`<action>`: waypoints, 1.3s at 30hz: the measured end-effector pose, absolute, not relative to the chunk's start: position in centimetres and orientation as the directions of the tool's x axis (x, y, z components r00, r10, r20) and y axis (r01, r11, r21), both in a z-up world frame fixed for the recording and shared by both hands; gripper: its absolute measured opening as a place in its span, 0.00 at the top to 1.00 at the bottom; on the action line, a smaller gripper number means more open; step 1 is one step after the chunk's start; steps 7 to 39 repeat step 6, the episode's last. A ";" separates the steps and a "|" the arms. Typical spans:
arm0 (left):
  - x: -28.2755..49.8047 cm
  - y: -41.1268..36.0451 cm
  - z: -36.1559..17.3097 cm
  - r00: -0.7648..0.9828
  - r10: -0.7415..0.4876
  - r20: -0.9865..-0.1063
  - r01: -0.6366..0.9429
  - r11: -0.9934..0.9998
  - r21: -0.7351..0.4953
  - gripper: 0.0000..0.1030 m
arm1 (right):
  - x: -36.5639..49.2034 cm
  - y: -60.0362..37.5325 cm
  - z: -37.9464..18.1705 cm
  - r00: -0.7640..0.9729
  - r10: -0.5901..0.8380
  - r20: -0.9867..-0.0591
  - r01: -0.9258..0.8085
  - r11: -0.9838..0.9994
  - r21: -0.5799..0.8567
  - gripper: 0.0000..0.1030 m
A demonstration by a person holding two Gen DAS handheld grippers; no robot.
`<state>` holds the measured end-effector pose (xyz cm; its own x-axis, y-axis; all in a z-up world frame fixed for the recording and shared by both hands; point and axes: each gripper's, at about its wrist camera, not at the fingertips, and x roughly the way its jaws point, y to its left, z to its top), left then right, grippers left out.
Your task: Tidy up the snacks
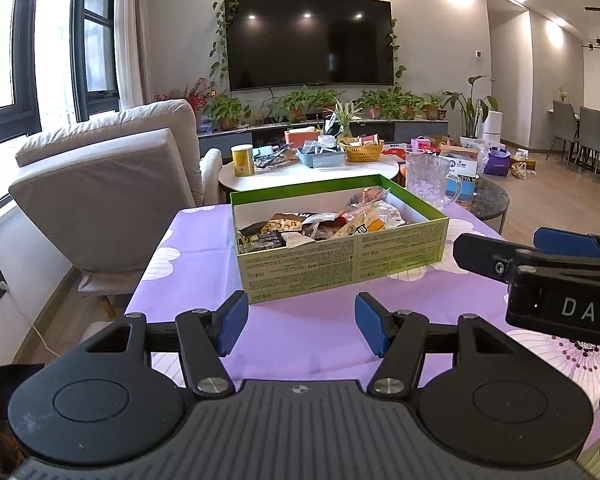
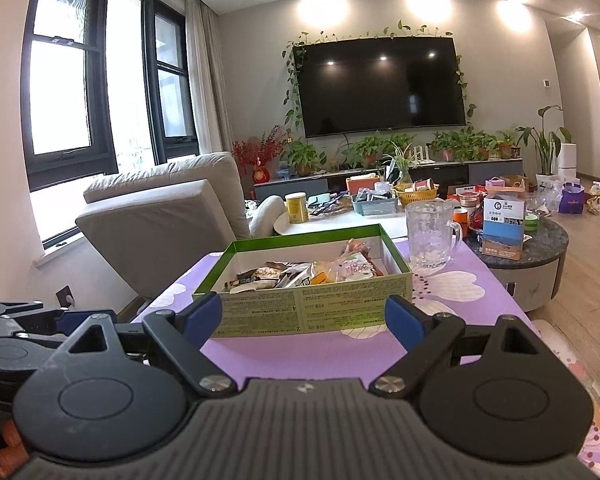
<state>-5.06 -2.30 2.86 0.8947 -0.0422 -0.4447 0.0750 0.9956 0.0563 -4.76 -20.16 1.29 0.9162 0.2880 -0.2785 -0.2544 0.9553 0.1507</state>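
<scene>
- Snacks (image 1: pixel 324 222) fill the box (image 1: pixel 340 268), just beyond your jaws.
- Your left gripper (image 1: pixel 301 322) stands wide and empty before the box.
- Your right gripper (image 2: pixel 304 320) gapes wide too, nothing between its pads.
- Behind the box stands a jug (image 2: pixel 430 236).

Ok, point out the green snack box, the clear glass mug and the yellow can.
green snack box (image 1: pixel 340 268), left wrist view, on its printed front wall.
clear glass mug (image 2: pixel 428 232), right wrist view, on its body.
yellow can (image 1: pixel 243 161), left wrist view, on its side.
</scene>
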 end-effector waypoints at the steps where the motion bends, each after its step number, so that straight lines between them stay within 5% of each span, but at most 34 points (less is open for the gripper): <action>1: -5.1 -2.3 2.9 0.894 -0.042 -0.446 0.075 0.996 0.056 0.46 | -4.8 -20.2 1.3 0.916 0.288 -0.279 -0.254 0.955 0.150 0.31; 39: -4.9 -2.2 2.8 0.891 -0.036 -0.452 0.068 0.996 0.056 0.46 | -4.7 -20.2 1.2 0.914 0.285 -0.290 -0.250 0.956 0.153 0.31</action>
